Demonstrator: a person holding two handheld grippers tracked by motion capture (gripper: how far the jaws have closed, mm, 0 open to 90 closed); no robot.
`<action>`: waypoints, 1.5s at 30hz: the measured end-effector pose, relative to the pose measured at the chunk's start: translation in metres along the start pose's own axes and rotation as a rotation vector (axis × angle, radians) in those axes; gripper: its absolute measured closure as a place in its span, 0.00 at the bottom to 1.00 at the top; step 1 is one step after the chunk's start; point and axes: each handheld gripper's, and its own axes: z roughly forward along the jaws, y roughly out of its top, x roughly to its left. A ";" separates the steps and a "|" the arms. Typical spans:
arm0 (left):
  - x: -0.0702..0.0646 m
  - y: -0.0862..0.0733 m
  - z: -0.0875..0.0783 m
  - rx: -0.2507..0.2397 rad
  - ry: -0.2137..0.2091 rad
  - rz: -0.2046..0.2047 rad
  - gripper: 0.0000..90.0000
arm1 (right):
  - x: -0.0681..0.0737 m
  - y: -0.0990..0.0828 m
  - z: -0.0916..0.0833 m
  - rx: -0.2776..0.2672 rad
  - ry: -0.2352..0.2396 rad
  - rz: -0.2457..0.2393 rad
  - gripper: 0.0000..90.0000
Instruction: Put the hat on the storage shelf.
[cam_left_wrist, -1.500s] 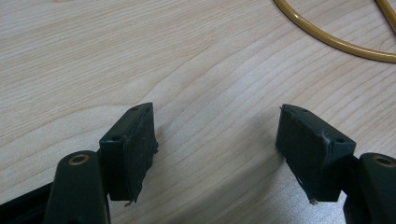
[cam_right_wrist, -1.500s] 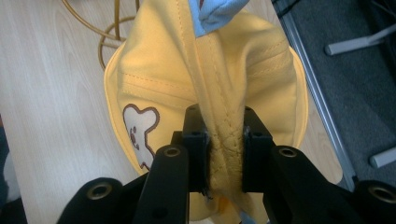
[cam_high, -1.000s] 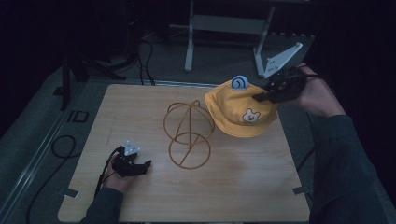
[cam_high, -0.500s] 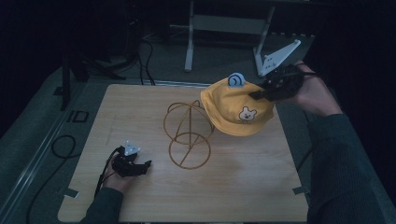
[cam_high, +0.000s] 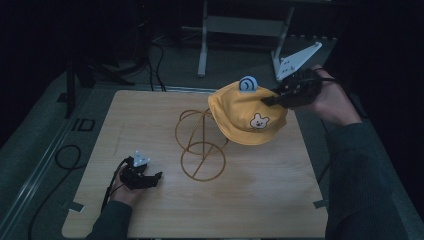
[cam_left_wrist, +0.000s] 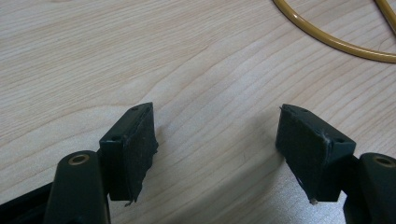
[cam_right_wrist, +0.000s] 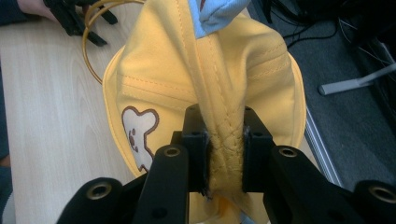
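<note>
The right gripper (cam_high: 272, 100) has its jaws clamped on the brim of the yellow hat (cam_high: 248, 114), held aloft at the wire stand's (cam_high: 201, 145) two o'clock. To seat it well, I'd centre the crown over the stand's top loop before lowering. The left gripper (cam_high: 150, 179) rests on the counter (cam_high: 280, 200) at the stand's seven o'clock, jaws open and empty.

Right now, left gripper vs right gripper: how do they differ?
The left gripper has its jaws spread with bare table between them; the right gripper is shut on a pinched fold of the yellow hat. The left gripper sits low at the table's near left; the right gripper is raised at the far right, holding the hat above the wire stand. Both are black, two-jawed and hand-held.
</note>
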 end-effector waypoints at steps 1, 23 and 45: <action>0.000 0.000 0.000 0.000 0.000 0.000 0.32 | 0.000 0.001 0.000 -0.002 0.001 -0.003 0.85; -0.001 0.000 0.000 0.001 -0.002 0.006 0.32 | 0.009 0.019 0.010 -0.023 0.024 -0.037 0.85; -0.001 0.000 0.000 0.000 -0.003 0.003 0.32 | 0.018 0.047 0.027 -0.046 0.049 -0.073 0.84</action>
